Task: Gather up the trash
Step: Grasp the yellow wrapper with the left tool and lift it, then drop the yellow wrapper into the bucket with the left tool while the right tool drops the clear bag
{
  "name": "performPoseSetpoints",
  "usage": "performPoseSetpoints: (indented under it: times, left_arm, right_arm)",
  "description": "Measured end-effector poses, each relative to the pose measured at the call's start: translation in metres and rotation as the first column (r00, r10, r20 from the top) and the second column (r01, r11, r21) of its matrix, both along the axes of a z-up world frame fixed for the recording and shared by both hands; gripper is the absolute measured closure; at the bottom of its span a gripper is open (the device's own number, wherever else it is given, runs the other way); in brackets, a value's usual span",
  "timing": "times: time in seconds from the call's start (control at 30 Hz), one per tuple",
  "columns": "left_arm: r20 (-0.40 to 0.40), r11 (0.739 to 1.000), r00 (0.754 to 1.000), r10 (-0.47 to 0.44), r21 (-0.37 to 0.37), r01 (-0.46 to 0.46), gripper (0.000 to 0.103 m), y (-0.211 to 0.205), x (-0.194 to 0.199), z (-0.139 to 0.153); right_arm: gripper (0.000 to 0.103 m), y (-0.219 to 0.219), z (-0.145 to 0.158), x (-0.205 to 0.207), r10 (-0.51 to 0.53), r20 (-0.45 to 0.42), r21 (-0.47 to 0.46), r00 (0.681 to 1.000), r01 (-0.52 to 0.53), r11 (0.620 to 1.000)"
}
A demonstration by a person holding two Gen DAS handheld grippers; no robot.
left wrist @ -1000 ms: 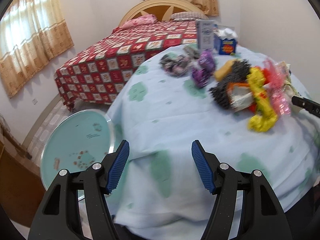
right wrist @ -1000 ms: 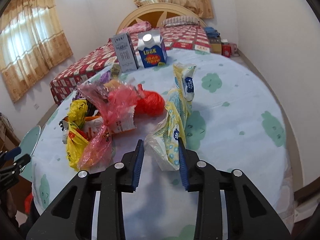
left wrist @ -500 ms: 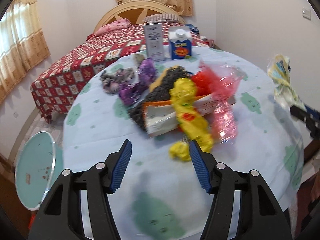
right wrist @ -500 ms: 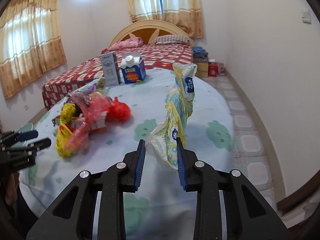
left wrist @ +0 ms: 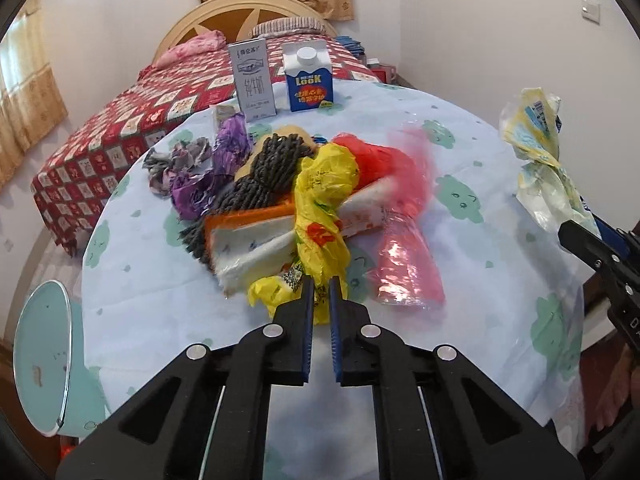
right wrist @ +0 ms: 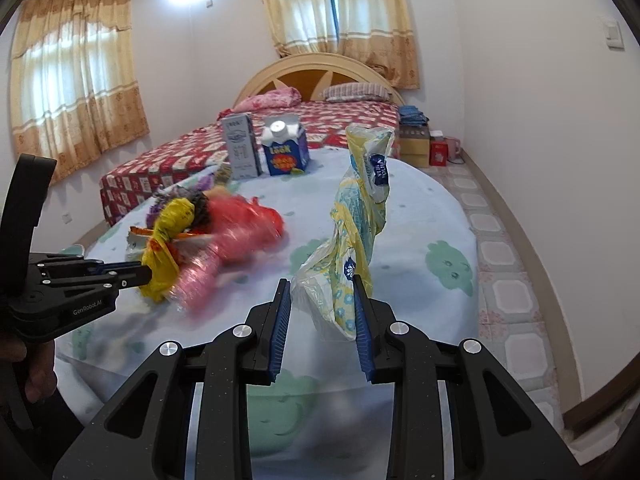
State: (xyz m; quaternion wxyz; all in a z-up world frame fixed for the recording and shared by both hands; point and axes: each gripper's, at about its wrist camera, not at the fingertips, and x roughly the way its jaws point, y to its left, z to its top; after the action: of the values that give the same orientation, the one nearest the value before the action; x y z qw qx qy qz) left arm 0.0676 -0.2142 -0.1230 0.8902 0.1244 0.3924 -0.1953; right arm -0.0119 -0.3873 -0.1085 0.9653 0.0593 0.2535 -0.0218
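At the far edge of the cloth-covered table (left wrist: 160,300), upright and side by side: a grey-white carton (left wrist: 252,80) and a blue carton (left wrist: 308,80) with a white cap. Both closed, so no telling what is inside. Down beside the table, seen only from the left wrist: a teal basin (left wrist: 40,352), tipped toward the camera, with a few small specks on its inner face and part of its rim cut off by the edge of the picture.

Mid-table, heaped together and touching: a yellow plastic bag (left wrist: 324,184), a red bag (left wrist: 384,160), a clear pink bag (left wrist: 404,264), a dark yarn bundle (left wrist: 272,168), a white-and-orange packet (left wrist: 248,240), a purple wrapper (left wrist: 200,192). Much of the packet hidden under the yellow bag; the red and pink bags blurred in the right wrist view.

Left gripper (left wrist: 320,284): jaws just closed down, now pinched on the near tail of the yellow plastic bag, thin plastic between the blue pads. Confirmed from the side in the right wrist view, tips meeting that bag's lower end.

Right gripper (right wrist: 320,282): clamped on the bottom of a crumpled pale yellow-and-blue wrapper (right wrist: 360,208), held upright above the table, clear of the heap. Only its tip visible from the left wrist, at the right edge.

Shown by the right wrist alone: cardboard boxes (right wrist: 414,140) on the floor beside the bed (right wrist: 168,160), and part of a person's hand (right wrist: 36,376) under the left gripper.
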Motion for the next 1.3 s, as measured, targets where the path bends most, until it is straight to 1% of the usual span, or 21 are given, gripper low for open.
performPoseSetpoints:
  times: [0.17,0.3,0.53,0.67,0.83,1.3]
  left_arm:
    - [0.032,1.0,0.999,0.003,-0.021,-0.002,0.096,0.022,-0.009,0.019]
    - [0.061,0.999,0.997,0.046,-0.029,-0.044,0.096,0.052,-0.015,0.034]
    - [0.089,0.992,0.989,0.122,-0.038,-0.119,0.096,0.104,-0.015,0.048]
    - [0.092,0.988,0.984,0.149,-0.044,-0.146,0.096,0.126,-0.013,0.052]
    - [0.101,0.978,0.973,0.207,-0.04,-0.203,0.096,0.157,-0.013,0.054]
    - [0.114,0.937,0.93,0.349,-0.009,-0.35,0.096,0.237,-0.008,0.048]
  right_arm:
    - [0.073,0.017,0.012,0.004,0.035,0.019,-0.02,0.999,-0.035,0.999]
    - [0.073,0.033,0.021,0.01,0.068,0.032,-0.035,0.997,-0.067,0.997]
    - [0.073,0.071,0.034,0.026,0.137,0.047,-0.065,0.99,-0.134,0.989]
    - [0.073,0.091,0.04,0.035,0.172,0.049,-0.075,0.984,-0.168,0.983]
    - [0.073,0.117,0.043,0.049,0.224,0.037,-0.091,0.974,-0.22,0.971]
    - [0.073,0.199,0.039,0.078,0.367,0.002,-0.135,0.93,-0.364,0.922]
